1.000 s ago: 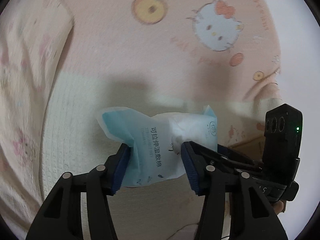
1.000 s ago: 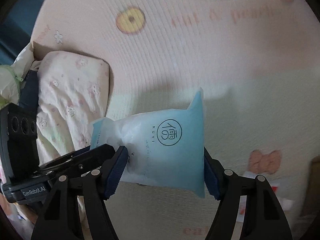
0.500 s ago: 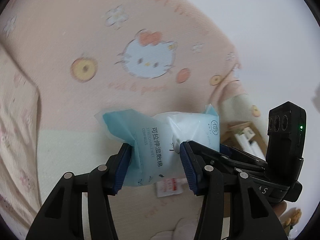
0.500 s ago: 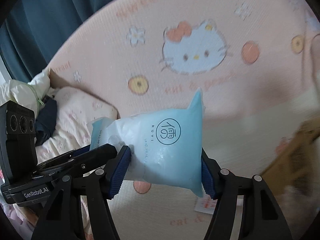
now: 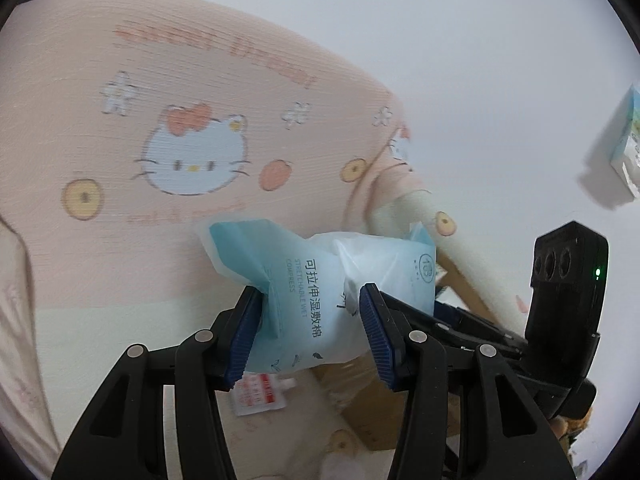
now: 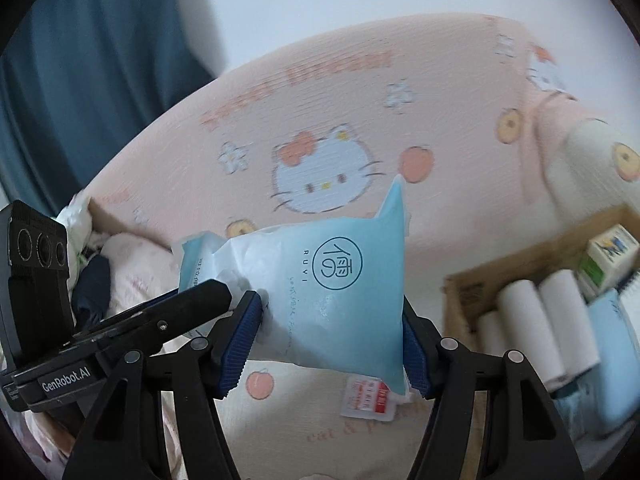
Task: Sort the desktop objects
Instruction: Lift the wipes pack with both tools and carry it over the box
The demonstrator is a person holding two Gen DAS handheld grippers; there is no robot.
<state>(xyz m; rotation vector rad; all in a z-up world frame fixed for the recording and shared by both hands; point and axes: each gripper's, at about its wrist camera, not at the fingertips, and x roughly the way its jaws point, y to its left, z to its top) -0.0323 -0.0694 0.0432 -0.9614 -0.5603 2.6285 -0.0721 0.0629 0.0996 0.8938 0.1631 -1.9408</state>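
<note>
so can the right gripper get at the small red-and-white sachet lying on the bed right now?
Probably not: the right gripper is shut on the blue wipes pack, shared with the left gripper. The sachet lies below.

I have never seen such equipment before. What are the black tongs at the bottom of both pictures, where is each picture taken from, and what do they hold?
They are two hand-held grippers; a person carries one in each hand. Each has a wide-angle camera looking forward along its fingers, one picture per gripper. The left gripper and right gripper both clamp the same blue wet-compress pack, lifted above a pink cartoon-cat blanket. On the blanket lies a small red-and-white sachet. At the right stands a cardboard box holding white rolls.
</note>
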